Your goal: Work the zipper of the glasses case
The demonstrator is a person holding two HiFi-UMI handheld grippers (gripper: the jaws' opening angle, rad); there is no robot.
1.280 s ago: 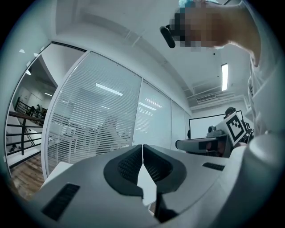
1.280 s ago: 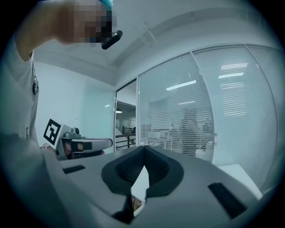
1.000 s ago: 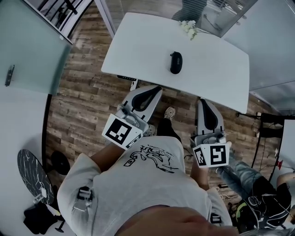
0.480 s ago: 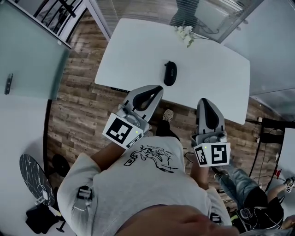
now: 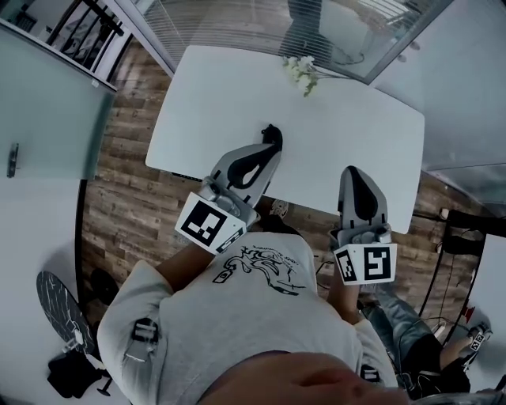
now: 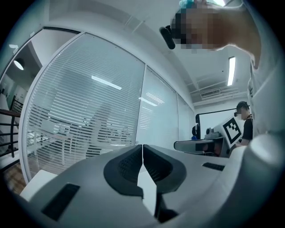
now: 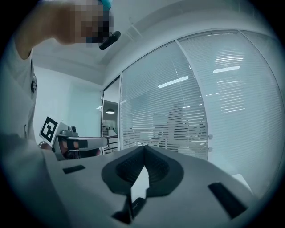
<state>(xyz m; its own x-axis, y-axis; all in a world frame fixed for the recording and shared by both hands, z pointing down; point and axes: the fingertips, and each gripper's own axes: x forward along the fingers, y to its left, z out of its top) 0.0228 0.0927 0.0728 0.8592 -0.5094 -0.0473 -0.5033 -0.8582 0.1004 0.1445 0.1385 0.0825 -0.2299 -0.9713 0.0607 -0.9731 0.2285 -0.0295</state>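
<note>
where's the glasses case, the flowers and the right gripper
glasses case [image 5: 273, 134], head view, on its visible black end
flowers [image 5: 300, 71], head view, on the white blossoms
right gripper [image 5: 353, 171], head view, at the tips, where its jaws meet

A white table [image 5: 348, 134] stands on a wood-plank floor [image 5: 118, 206], with a sprig of white flowers [image 5: 300, 73] near its far edge. Beyond it runs a glass wall [image 6: 89, 111] with horizontal blinds. A frosted panel [image 5: 47, 103] lies at left, with a black railing [image 5: 79, 24] past it. A dark round disc [image 5: 55, 304] sits lower left. Strip lights [image 6: 231, 70] glow on the ceiling.
</note>
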